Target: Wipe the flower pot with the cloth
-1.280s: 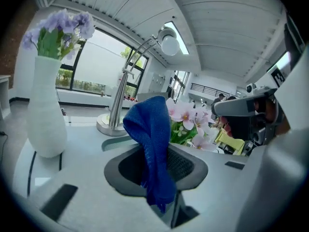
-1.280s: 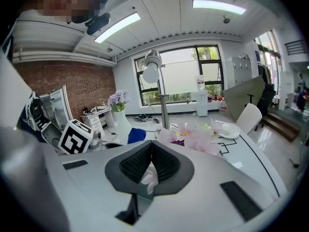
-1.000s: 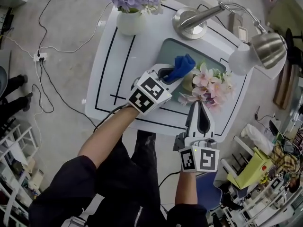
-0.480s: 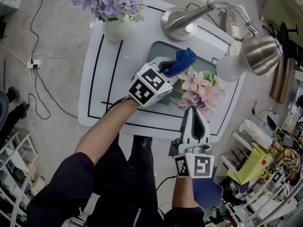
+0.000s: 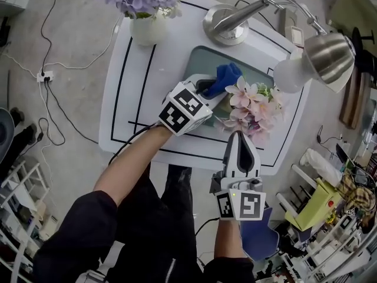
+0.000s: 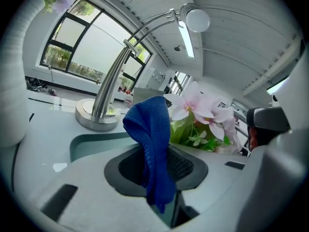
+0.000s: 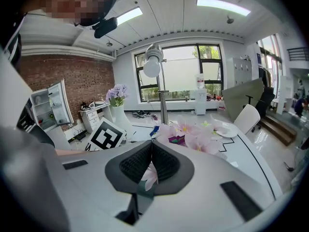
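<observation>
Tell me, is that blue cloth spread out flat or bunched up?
Bunched up. The blue cloth hangs in a crumpled fold, pinched between the jaws of the left gripper, not spread flat.

The square white table (image 5: 132, 99) with black line markings stands on a grey floor (image 5: 70, 111). Directly on it: a grey-green rectangular mat (image 5: 203, 61) at centre, a white ceramic vase of purple flowers (image 5: 147, 29) at one corner, and the round base of a brushed-metal desk lamp (image 5: 222, 27). A pink flower arrangement (image 5: 253, 106) stands on the mat
</observation>
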Demonstrator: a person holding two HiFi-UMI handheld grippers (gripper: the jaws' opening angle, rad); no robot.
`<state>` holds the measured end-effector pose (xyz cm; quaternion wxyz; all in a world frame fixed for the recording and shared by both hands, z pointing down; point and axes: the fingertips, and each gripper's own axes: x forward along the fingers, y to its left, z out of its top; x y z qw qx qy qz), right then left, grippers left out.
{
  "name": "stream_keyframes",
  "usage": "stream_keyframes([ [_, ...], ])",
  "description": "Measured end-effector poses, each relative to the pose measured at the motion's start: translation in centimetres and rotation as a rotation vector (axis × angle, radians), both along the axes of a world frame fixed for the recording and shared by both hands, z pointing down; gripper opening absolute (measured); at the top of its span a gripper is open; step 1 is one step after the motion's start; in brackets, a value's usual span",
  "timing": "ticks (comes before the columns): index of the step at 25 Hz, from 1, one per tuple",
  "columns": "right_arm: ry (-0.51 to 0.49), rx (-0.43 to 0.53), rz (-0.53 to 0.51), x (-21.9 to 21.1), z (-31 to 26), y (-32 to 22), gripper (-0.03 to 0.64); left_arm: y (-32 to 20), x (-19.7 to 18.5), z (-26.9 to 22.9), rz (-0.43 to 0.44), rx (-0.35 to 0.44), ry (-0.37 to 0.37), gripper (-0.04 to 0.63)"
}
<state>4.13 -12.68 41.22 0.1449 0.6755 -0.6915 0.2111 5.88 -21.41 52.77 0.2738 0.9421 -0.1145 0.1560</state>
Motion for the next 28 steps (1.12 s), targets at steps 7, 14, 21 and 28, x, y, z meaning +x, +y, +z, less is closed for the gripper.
stream_keyframes([
  [7, -0.013, 0.017, -0.01, -0.2, 0.0, 1.3, 0.008, 1.7, -0.8, -0.3, -0.02, 0.014, -0.003, 0.11],
  [14, -0.026, 0.034, -0.02, 0.5, -0.3, 3.5, 0.008, 3.7, -1.3, 0.0, -0.069, -0.016, -0.012, 0.11],
  [21, -0.046, 0.044, -0.034, 1.8, -0.4, 5.9, 0.008, 5.2, -2.1, -0.9, -0.166, -0.033, 0.026, 0.11],
  [28, -0.077, 0.048, -0.067, 3.0, -0.1, 7.4, 0.008, 5.8, -4.6, -0.9, -0.439, -0.124, 0.07, 0.11],
])
